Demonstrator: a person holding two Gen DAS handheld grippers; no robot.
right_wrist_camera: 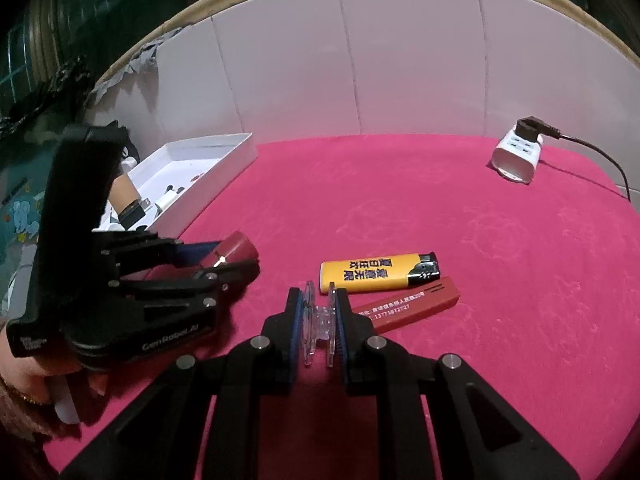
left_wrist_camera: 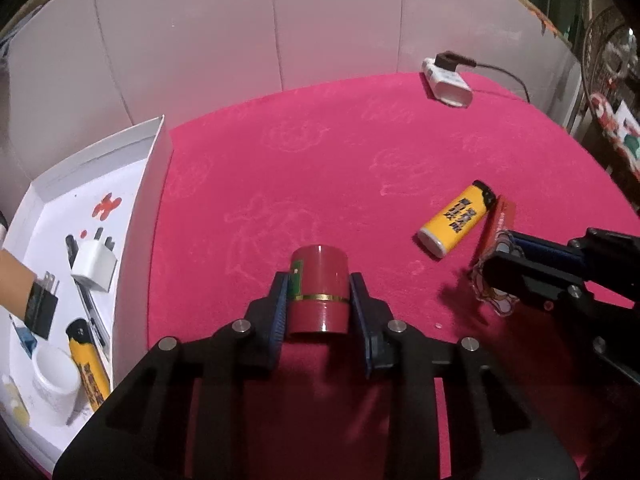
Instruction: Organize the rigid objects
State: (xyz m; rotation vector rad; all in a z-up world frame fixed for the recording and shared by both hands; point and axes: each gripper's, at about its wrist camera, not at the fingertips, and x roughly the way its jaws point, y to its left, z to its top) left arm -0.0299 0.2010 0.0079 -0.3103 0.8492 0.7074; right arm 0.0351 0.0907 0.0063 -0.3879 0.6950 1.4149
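My left gripper [left_wrist_camera: 319, 304] clamps the red canister [left_wrist_camera: 319, 288] for the white tray [left_wrist_camera: 158, 148] at nine o'clock; my right gripper [right_wrist_camera: 319, 318] pinches a clear acrylic charm [right_wrist_camera: 319, 316].

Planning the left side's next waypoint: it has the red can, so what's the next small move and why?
Probably carry it left to the white box: the left gripper is shut on the red can, and sorted items already lie in that box.
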